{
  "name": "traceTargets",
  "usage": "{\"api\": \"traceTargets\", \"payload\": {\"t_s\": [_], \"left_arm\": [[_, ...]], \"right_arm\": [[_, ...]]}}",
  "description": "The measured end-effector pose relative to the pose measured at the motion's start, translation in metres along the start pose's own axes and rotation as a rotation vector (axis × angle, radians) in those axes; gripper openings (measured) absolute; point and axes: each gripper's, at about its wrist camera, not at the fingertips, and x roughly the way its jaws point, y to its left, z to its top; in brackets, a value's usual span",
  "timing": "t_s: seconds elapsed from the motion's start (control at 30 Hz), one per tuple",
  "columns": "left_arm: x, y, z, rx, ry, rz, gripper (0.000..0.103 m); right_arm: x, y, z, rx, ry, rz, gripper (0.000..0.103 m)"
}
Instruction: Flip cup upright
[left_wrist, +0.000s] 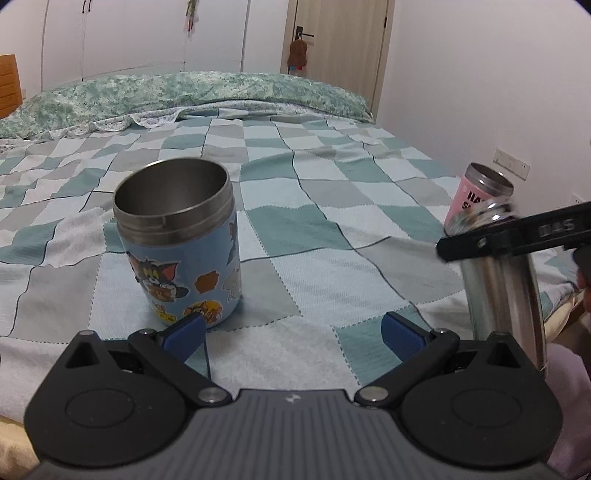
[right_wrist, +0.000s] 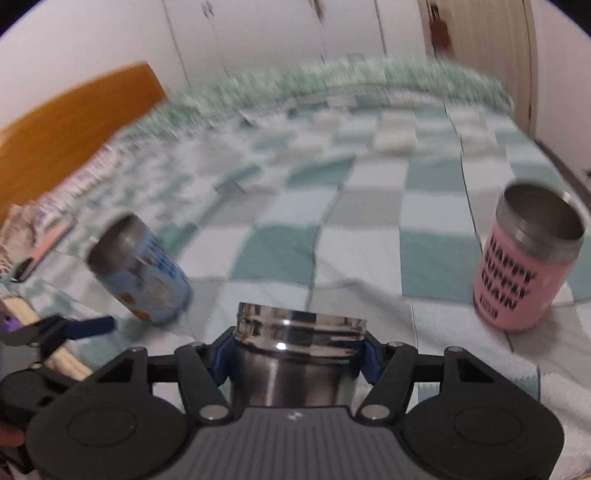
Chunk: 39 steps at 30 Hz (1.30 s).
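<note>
- The right hand-held gripper (right_wrist: 295, 356) is clamped on the plain steel cup (right_wrist: 295, 363), its blue pads pressing either side just below the threaded rim.
- That cup is off the bed (left_wrist: 332, 229) near its front right edge. In the left wrist view its body (left_wrist: 502, 295) runs nearly vertical with the mouth end up, so its long axis looks close to upright; I judge the flip nearly done, with setting it down still to come.
- The right wrist view is motion-blurred, so the exact tilt is hard to tell.
- The left hand-held gripper (left_wrist: 291, 332) has its jaws spread wide and holds nothing. It hovers low over the bed, just beside the blue cartoon cup (left_wrist: 181, 240), which stands upright.
- A pink cup (right_wrist: 524, 258) stands upright farther right, well apart from the steel cup.
- The right hand is the nearer one; the move turns on lowering the base squarely onto the soft blanket, where it could tip.
</note>
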Motion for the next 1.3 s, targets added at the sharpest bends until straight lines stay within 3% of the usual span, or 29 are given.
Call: {"api": "traceTargets", "payload": {"t_s": [0.27, 0.4, 0.83, 1.0, 1.3], "left_arm": [[-0.008, -0.006, 0.005, -0.034, -0.037, 0.008, 0.103], [-0.005, -0.006, 0.008, -0.086, -0.04, 0.037, 0.103], [0.004, -0.002, 0.007, -0.136, -0.028, 0.108, 0.103], [0.007, -0.003, 0.006, -0.133, -0.024, 0.114, 0.103], [0.01, -0.004, 0.004, -0.128, -0.023, 0.115, 0.103]], "right_arm": [[-0.04, 0.024, 0.008, -0.179, -0.312, -0.027, 0.063], [-0.035, 0.031, 0.012, -0.253, -0.408, -0.068, 0.063], [0.001, 0.033, 0.004, -0.294, -0.495, -0.114, 0.063], [0.029, 0.025, -0.005, -0.271, -0.449, -0.107, 0.063], [0.029, 0.025, -0.016, -0.266, -0.495, -0.096, 0.063]]}}
